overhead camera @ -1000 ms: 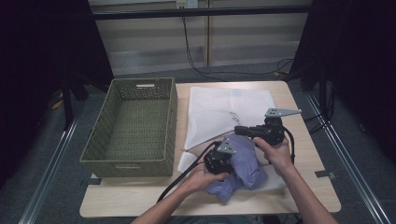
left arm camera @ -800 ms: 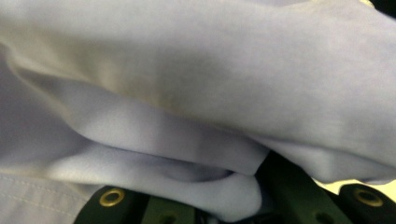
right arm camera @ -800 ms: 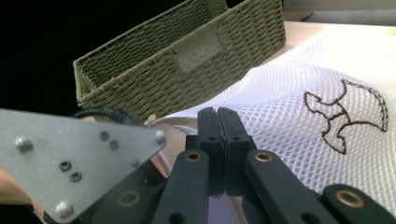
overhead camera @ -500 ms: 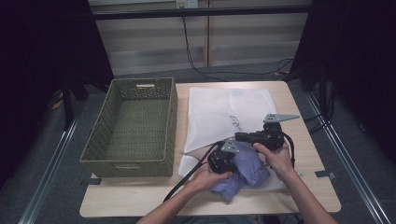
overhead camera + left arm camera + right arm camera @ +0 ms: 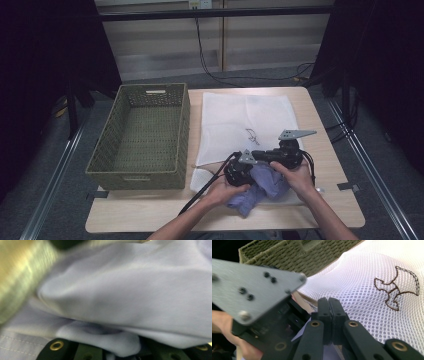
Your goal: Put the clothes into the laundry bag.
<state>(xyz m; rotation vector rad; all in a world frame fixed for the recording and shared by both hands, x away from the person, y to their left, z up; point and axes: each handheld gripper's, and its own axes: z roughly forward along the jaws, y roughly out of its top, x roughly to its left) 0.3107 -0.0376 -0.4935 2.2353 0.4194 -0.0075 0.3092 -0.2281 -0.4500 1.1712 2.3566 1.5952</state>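
The cloth point(image 5: 265, 187) bunches at five o'clock of the left gripper point(image 5: 239, 172), whose jaws have just been opening around it, while the right gripper point(image 5: 260, 156), pressed together, sits at its twelve.

Probably a lab — black curtains point(image 5: 45, 75), floor rails point(image 5: 55, 175)

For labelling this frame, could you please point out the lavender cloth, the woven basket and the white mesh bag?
lavender cloth point(image 5: 267, 186), high view, crumpled middle.
woven basket point(image 5: 181, 131), high view, right wall.
white mesh bag point(image 5: 235, 112), high view, bare upper part.
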